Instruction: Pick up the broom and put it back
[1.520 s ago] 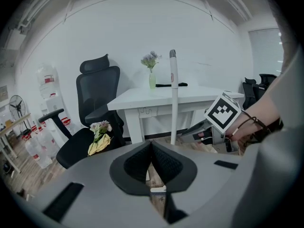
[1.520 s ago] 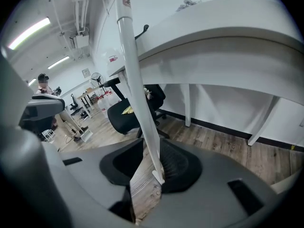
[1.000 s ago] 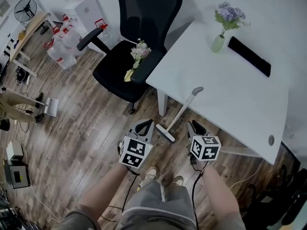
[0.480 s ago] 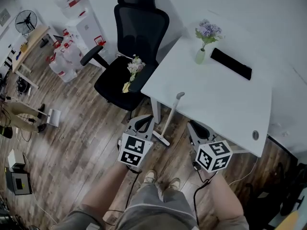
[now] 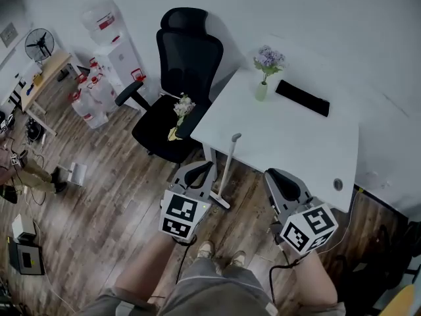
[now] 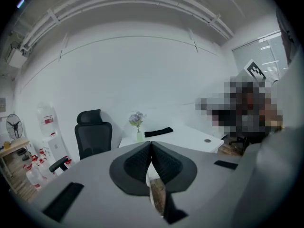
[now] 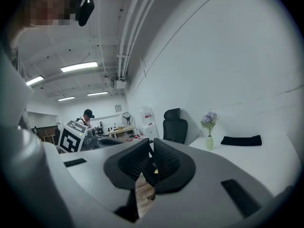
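An office with a wood floor (image 5: 99,196), a black chair (image 5: 177,104) and a white table (image 5: 296,143) lies below you. The broom (image 5: 227,166) stands propped against the table's near edge. Its head sits on the floor just ahead of your feet, and its pale handle climbs away from you until its tip rests at the tabletop's rim. That long axis runs nearly straight out from you, between your two tools. Your left gripper (image 5: 195,171) is just beside the handle, on its left. Your right gripper (image 5: 284,180) is well apart from it on the other side, near the table's front edge. So the left is the nearer one, and the handle lies to its right and below its tips. You hold both grippers up in front of you, pointing forward and only slightly down, at the far wall more than at the broom. The left jaws are pressed together with nothing in them. The right jaws have just been closing and stand all but together, also empty; only the chair shows through the sliver between them. To my eye you need to spread one pair of jaws and tip it down across the handle before any grip is possible
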The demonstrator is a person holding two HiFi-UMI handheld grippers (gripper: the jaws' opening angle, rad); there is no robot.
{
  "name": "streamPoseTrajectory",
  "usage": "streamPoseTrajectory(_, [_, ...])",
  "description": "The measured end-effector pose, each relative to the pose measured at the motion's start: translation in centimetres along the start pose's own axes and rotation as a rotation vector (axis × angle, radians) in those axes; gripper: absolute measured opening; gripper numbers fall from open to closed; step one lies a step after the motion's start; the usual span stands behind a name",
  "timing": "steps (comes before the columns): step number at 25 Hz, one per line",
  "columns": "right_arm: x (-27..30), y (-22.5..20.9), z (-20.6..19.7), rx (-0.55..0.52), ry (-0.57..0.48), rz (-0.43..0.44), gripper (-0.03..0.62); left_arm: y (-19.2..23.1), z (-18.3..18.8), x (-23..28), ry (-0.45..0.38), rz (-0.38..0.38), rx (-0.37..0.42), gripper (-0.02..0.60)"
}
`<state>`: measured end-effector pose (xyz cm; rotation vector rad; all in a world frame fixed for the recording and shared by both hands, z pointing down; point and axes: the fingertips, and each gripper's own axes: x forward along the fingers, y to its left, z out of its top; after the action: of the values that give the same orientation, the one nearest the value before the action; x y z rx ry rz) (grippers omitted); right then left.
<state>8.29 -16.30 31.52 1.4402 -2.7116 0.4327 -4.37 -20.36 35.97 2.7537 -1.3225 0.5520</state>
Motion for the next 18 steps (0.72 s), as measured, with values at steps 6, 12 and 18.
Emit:
streamPoseTrajectory(6, [-5.0, 2.1, 3.2, -0.038, -0.066, -0.003, 0.048, -2.6, 4.5, -3.3, -0.079, -0.028, 0.047, 0.017])
streamPoseTrajectory(12, [-9.7, 3.3, 5.4, -0.067, -0.111, -0.032, 0.044, -4.8, 7.9, -5.9, -0.145, -0.068, 0.091, 0.017])
streamPoseTrajectory(18, [-13.8, 3.8, 7.7, -0.088, -0.182, -0.066, 0.037, -6.7, 10.5, -7.2, -0.195, -0.107, 0.117, 0.016])
